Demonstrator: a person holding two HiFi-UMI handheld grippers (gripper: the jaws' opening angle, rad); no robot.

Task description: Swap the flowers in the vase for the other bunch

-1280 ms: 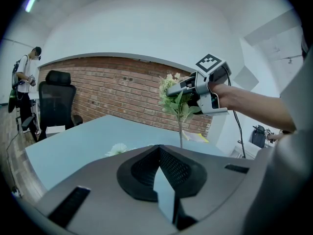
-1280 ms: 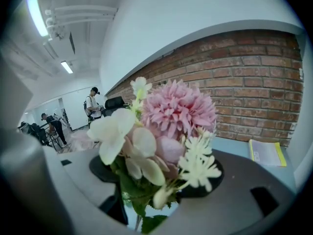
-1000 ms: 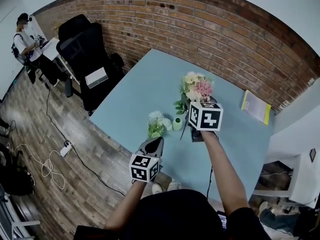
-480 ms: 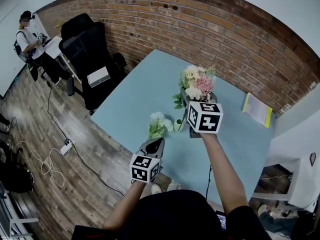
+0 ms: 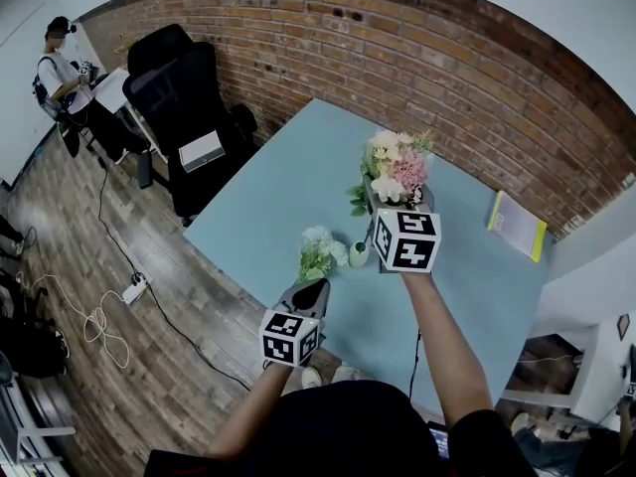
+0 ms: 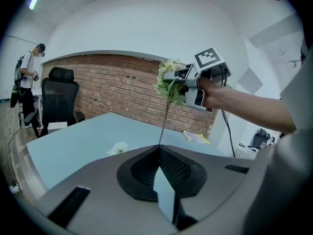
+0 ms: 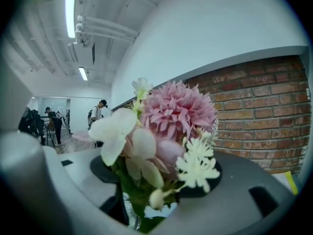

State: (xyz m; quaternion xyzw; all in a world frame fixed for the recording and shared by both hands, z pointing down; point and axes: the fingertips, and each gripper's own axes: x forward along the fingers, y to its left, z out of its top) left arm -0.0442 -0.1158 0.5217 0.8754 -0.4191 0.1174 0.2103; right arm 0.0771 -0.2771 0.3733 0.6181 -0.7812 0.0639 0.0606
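My right tool [image 5: 390,205] grasps the pink bouquet [image 5: 396,167] by its stems, held above the vase [image 5: 359,254] on the desk [image 5: 278,182]. I cannot tell whether the stem ends sit inside the vase. The white bunch [image 5: 318,251] lies just beside the vase. My left tool [image 5: 316,288] is clenched and empty.

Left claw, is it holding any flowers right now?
No, the left claw is closed tight with nothing between its tips.
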